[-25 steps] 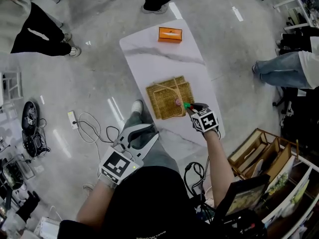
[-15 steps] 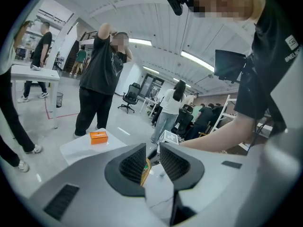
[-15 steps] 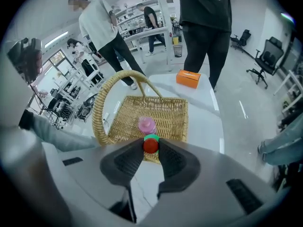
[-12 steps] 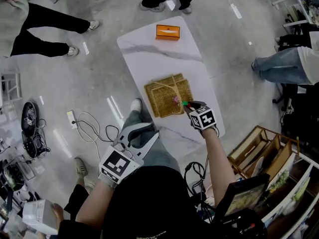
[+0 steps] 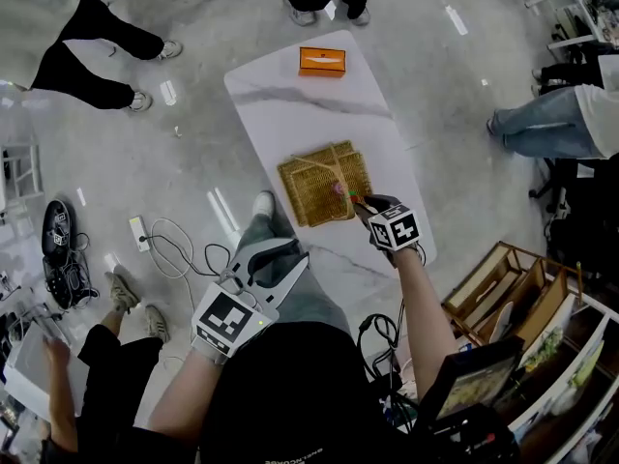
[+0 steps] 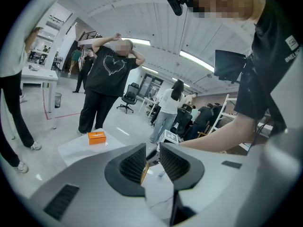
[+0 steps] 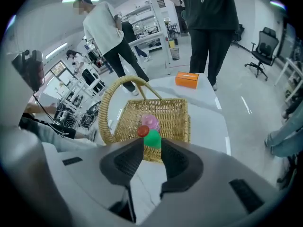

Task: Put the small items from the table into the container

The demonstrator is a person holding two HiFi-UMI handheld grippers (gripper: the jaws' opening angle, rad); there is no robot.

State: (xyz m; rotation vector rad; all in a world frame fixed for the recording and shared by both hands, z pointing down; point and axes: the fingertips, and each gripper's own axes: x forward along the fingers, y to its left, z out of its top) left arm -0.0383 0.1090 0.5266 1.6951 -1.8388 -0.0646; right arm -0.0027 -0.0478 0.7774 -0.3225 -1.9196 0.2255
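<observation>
Right gripper (image 7: 151,149) pinches 1 red-tipped green item (image 7: 152,139) between part-closed jaws, above the near edge of the wicker basket (image 5: 308,174), where 1 pink item (image 7: 150,121) lies. Left gripper (image 6: 151,161) hangs beside the white table (image 5: 290,114), jaws slightly apart, empty. Orange box (image 5: 322,62) at the far end, print unreadable

Tabletop (image 5: 290,95): white marble w/ grey veins. Basket (image 5: 309,187): woven wicker, golden-tan, hoop handle same colour. Box (image 5: 322,61): orange. Small item (image 7: 152,138) in right claw (image 7: 151,146): green body, red cap. Round piece (image 7: 150,122) in basket: pink. Right claw & left claw (image 6: 152,155): lt grey shells, black ribbed pads. Marker cubes (image 5: 395,228): white w/ black square patterns. Floor (image 5: 193,143): glossy grey.
</observation>
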